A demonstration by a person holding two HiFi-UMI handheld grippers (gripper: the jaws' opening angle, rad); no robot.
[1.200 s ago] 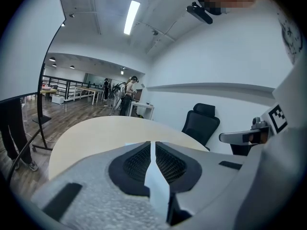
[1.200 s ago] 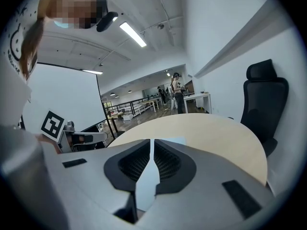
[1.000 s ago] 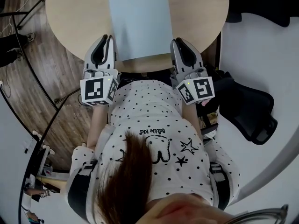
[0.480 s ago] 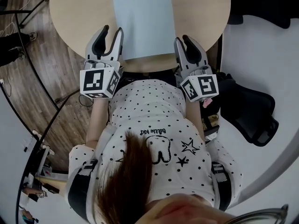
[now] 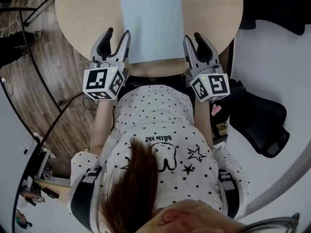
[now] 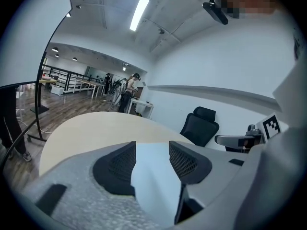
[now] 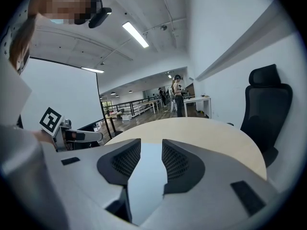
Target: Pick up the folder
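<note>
A pale blue folder (image 5: 150, 23) lies flat on the round beige table (image 5: 82, 13), its near edge at the table's front rim. My left gripper (image 5: 118, 33) hovers by the folder's near left corner, and its jaws are opening. My right gripper (image 5: 193, 37) hovers by the near right corner, jaws also opening. The left gripper view shows the folder (image 6: 153, 176) through the gap of the left gripper (image 6: 152, 150), untouched by the pads. In the right gripper view the folder (image 7: 144, 176) likewise lies beyond the right gripper (image 7: 146, 159). Neither gripper holds anything.
A black office chair (image 5: 262, 125) stands right of the table, also seen as the chair (image 6: 201, 126) and the chair (image 7: 266, 109). Wooden floor with cables and stand legs (image 5: 29, 57) lies left. People stand far back (image 6: 127, 92).
Both grippers' jaws went from shut to apart, the left wider than the right. Both stay at the folder's near corners.
</note>
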